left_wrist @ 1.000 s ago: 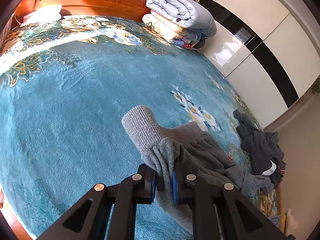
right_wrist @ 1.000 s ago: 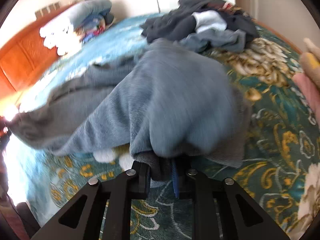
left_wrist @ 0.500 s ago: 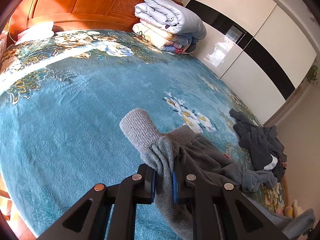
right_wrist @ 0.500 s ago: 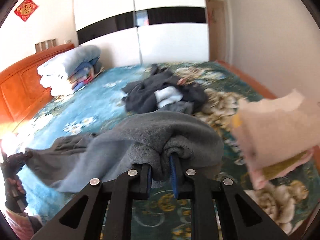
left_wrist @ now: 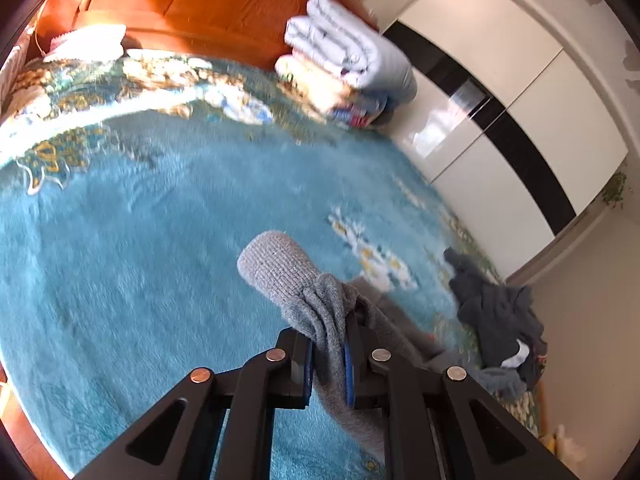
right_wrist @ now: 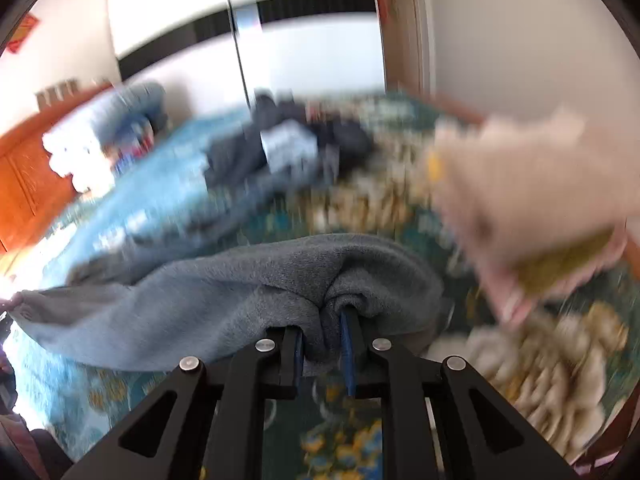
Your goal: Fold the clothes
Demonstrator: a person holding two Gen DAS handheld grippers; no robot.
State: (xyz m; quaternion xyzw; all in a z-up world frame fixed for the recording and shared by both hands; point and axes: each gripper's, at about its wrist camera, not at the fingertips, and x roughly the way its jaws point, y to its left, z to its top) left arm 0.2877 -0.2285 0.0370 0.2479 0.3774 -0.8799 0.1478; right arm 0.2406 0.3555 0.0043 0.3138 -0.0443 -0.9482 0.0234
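A grey knitted garment (left_wrist: 288,280) hangs between my two grippers above the blue flowered bedspread (left_wrist: 140,240). My left gripper (left_wrist: 328,344) is shut on one end of it, near a ribbed cuff that sticks out past the fingers. In the right wrist view my right gripper (right_wrist: 322,336) is shut on a bunched fold of the same grey garment (right_wrist: 192,304), which stretches away to the left, lifted off the bed. Both views are blurred by motion.
A heap of dark clothes (left_wrist: 500,312) lies at the bed's far edge, also seen as the dark clothes (right_wrist: 288,140). Folded quilts (left_wrist: 348,68) are stacked by the wooden headboard (left_wrist: 208,4). A blurred pale folded stack (right_wrist: 532,200) looms at the right. White wardrobes (left_wrist: 500,92) line the wall.
Both grippers have risen with the grey garment, the right one much more. The garment has come off the bed and now spans between them; the right view swung up toward the wardrobe.
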